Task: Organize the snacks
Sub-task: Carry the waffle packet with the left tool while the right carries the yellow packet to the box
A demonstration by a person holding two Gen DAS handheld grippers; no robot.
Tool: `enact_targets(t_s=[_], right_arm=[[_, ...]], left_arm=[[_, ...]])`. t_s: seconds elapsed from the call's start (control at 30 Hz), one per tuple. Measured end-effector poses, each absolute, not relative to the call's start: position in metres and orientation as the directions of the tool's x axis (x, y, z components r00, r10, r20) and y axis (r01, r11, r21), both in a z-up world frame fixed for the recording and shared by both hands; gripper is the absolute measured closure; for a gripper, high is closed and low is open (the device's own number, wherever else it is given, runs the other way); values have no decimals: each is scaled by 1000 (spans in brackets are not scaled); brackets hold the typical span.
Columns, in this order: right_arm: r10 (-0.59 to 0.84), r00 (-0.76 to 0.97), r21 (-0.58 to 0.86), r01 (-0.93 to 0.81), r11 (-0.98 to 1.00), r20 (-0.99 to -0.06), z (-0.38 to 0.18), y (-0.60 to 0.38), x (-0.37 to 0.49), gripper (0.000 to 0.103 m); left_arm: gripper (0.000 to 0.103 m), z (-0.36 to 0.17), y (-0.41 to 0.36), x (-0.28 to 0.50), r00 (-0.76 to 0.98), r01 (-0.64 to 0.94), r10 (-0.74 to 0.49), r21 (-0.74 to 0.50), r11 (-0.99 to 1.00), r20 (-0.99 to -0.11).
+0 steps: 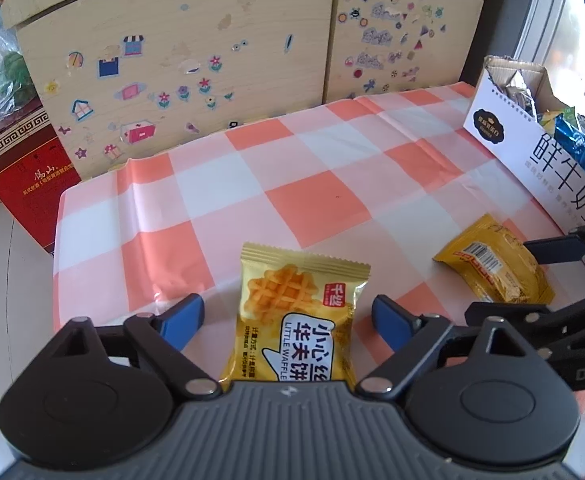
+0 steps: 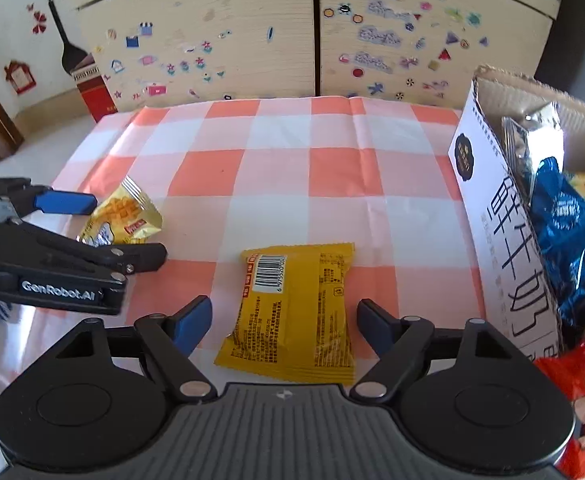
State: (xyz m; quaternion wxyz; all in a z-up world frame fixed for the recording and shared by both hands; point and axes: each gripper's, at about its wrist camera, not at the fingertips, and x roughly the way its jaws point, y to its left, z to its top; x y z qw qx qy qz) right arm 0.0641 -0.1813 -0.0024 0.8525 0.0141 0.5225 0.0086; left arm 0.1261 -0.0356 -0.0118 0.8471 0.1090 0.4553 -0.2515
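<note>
A yellow waffle packet [image 1: 292, 320] lies face up on the checked tablecloth [image 1: 292, 184]. My left gripper [image 1: 288, 320] is open, with its blue fingers on either side of the packet, apart from it. A second yellow packet [image 2: 296, 312] lies barcode side up. My right gripper [image 2: 284, 320] is open, with its fingers on either side of that packet. Each gripper shows in the other's view: the right gripper [image 1: 548, 276] around the barcode packet [image 1: 492, 268], the left gripper [image 2: 104, 224] around the waffle packet [image 2: 122, 220].
A white cardboard box [image 2: 500, 236] at the table's right edge holds a blue bag [image 2: 564, 248], a silver bag and other snacks. A red snack bag [image 2: 580, 400] is at the right front. A stickered wooden headboard [image 1: 212, 60] stands behind. A red carton [image 1: 24, 176] is on the floor to the left.
</note>
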Motion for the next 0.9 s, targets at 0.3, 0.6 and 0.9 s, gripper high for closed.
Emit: enact_targets(t_s=[0.3, 0.6, 0.9], right_arm=[[62, 462, 37, -63, 997, -885, 4, -183, 60, 45], [74, 495, 52, -59, 997, -866, 12, -187, 59, 46], [87, 542, 63, -62, 996, -836, 31, -187, 58, 47]], left_arm=[[49, -4, -37, 124, 462, 525, -326, -42, 850, -825], [50, 11, -32, 128, 512, 472, -320, -51, 880, -797], [50, 26, -36, 129, 557, 451, -321, -45, 891, -766]])
